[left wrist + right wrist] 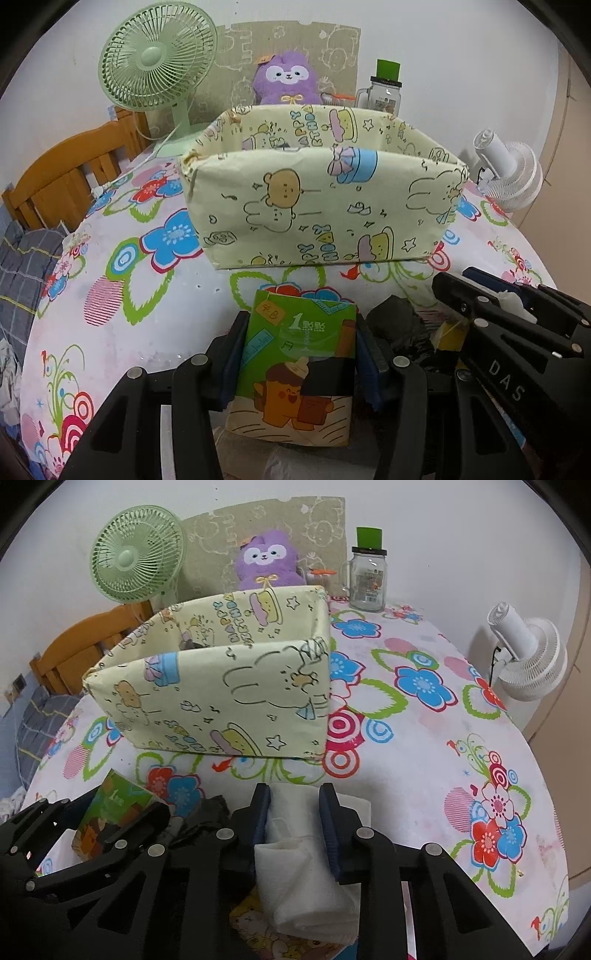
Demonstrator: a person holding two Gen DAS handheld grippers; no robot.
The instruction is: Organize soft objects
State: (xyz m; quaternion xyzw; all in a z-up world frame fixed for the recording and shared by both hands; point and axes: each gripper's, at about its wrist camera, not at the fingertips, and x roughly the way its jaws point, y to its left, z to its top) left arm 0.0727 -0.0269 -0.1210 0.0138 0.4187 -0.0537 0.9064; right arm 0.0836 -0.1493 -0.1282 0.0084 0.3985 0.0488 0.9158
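Floral tablecloth [424, 775] carries 1 fabric bin [325, 206]. Left gripper [301, 354] is clamped on the green tissue pack [299, 365]; right gripper [295, 834] pinches a white tissue bundle [299, 867]. Step: pickup. Next: lift both, carry over the bin rim, release inside.

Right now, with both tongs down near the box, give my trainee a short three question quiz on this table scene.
1. True or false: the left tongs grip a green tissue pack.
2. What do the right tongs hold: A a folded white cloth, B the glass jar, C the purple plush?
3. What stands left of the plush, behind the patterned box?

Key: 1 true. 2 A. 3 the green fan.
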